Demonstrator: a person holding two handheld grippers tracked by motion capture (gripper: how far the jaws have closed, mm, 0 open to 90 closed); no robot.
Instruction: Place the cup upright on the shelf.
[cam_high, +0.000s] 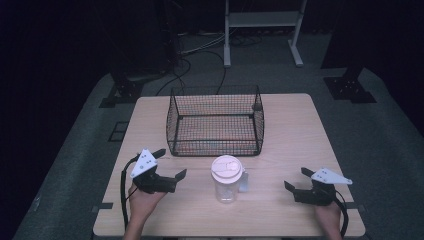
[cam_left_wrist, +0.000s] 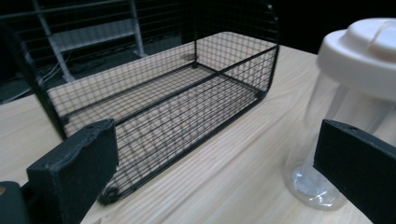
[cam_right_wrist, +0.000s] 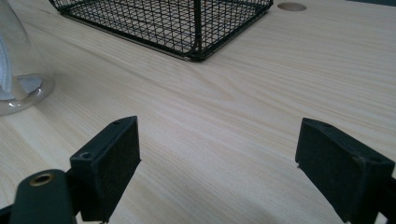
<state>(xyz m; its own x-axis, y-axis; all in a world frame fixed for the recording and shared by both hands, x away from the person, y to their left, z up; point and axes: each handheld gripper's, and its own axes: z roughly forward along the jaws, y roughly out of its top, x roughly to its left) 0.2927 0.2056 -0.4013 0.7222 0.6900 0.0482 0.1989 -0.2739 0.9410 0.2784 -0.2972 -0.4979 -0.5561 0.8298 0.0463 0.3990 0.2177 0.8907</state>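
The left gripper (cam_high: 171, 164) rests low over the near-left part of the wooden table (cam_high: 295, 130), its 2 black jaws spread wide and holding nothing, while the right gripper (cam_high: 296, 179) sits at the near-right edge, equally wide and equally empty. Between them stands a clear plastic cup (cam_high: 227, 178) with a cream lid, upright on the table and touched by neither claw; in the left gripper view the cup (cam_left_wrist: 348, 107) rises just beyond the right-hand jaw, and in the right gripper view its base (cam_right_wrist: 18, 70) shows at the far left, well apart from those jaws. Behind the cup, near but not touching, sits an empty black wire basket (cam_high: 216, 121). The work appears to be at its opening step, the approach, with no grasp yet made. The next move likely calls for 1 gripper, probably the left, to swing in level around the cup's body and close gently, since the thin wall may flex and the cup could tip.
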